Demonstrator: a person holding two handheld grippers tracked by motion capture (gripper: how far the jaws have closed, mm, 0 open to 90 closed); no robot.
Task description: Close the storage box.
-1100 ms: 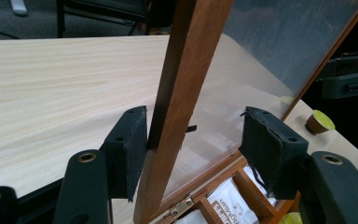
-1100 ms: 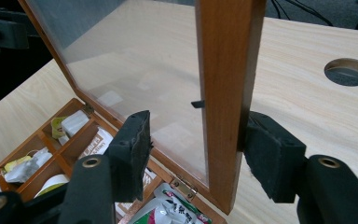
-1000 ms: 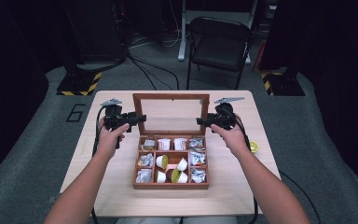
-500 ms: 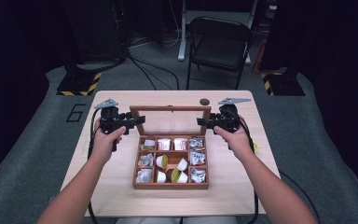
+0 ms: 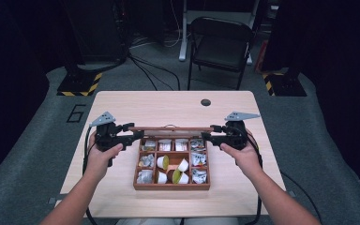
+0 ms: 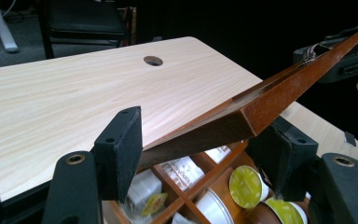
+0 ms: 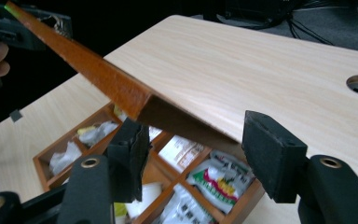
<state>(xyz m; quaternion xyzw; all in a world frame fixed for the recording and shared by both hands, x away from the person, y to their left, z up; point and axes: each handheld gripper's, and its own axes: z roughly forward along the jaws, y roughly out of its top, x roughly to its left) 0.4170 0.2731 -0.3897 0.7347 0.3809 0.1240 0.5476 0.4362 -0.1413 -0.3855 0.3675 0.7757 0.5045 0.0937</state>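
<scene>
The wooden lid [image 5: 171, 128] stands half raised over its box [image 5: 171, 186], hinged along the far wall and tilted, with its free edge hanging above the compartments. The box sits near our side of the table [image 5: 168, 105], its cells packed with coffee capsules [image 5: 163, 162] and paper sachets [image 5: 198, 159]. The lid's free edge is its long axis, and it runs straight across from left to right, so each end falls to the hand on that side and neither arm is nearer than the other. The left gripper [image 5: 136, 136] brackets the left corner. Its jaws have just been opening, and in the left gripper view the corner sits between them, close to one pad [image 6: 279, 158] and well clear of the other [image 6: 119, 149]. The right gripper [image 5: 206, 136] mirrors it at the right corner, its jaws also having just opened, with the corner between them and beside one pad [image 7: 130, 154]. Neither pair clamps the wood, and we cannot tell whether a corner rests on a pad. We judge the lid is being let down to close, which needs both ends kept level.
</scene>
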